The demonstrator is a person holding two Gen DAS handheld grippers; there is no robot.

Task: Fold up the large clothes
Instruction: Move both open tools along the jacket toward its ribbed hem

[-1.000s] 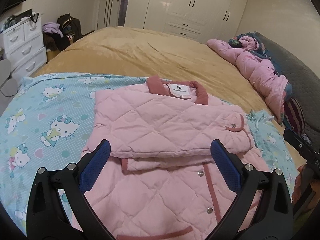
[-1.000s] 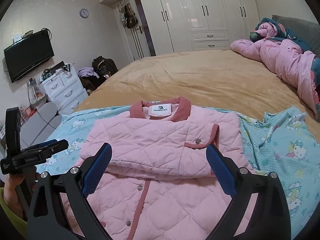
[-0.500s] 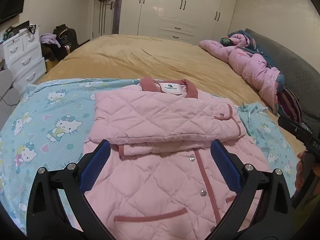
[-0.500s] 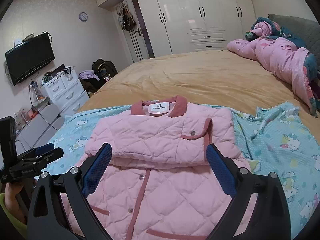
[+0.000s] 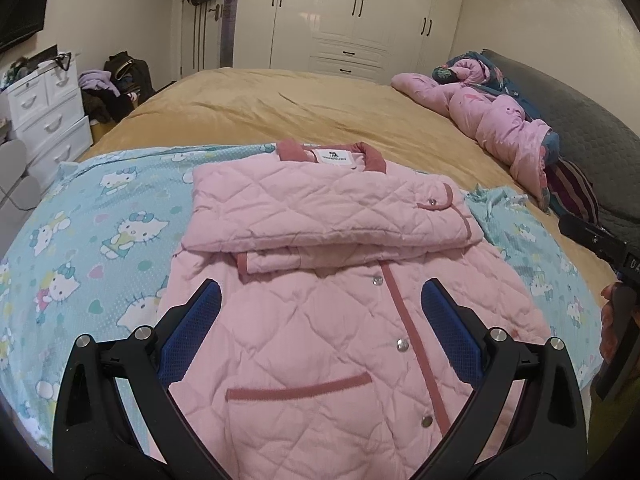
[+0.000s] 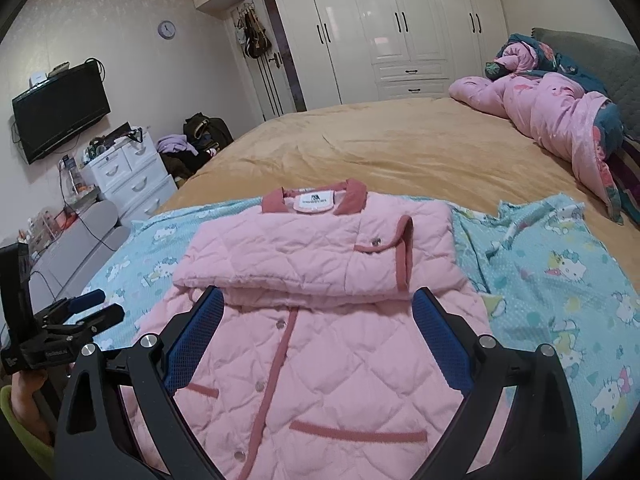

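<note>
- Both of my grippers have pulled back from the jacket over the last second, so more of its lower front, with the pocket trims, now shows between the fingers than before.
- On the far left I see a white drawer unit (image 6: 132, 178) against the wall, with a dark screen (image 6: 60, 114) mounted above it.
- My left gripper (image 5: 320, 312) hovers above the lower front of the pink quilted jacket (image 5: 320, 320); its blue pads (image 5: 192, 336) stand wide apart and nothing is between them.
- From the right wrist view I also catch that same left gripper at the left edge, held in a hand (image 6: 28, 388) in a yellow-green sleeve, off the left side of the jacket.
- The jacket lies flat on a light blue cartoon-cat sheet (image 5: 100, 240) spread over the tan bed cover (image 5: 320, 112), collar away from me and hem near me.
- Its sleeves are folded across the chest into a thick band just below the dark pink collar (image 6: 316, 200), with a snap cuff on the right end of that band.
- A dark pink placket with metal snaps runs down the front below the band.
- My right gripper (image 6: 318, 332) hangs over the same lower front, fingers spread and empty; the left wrist view shows only part of its body at the right edge.
- Far right, a bundled pink quilt (image 6: 560, 120) rests by the grey headboard (image 5: 580, 120), well apart from the jacket.
</note>
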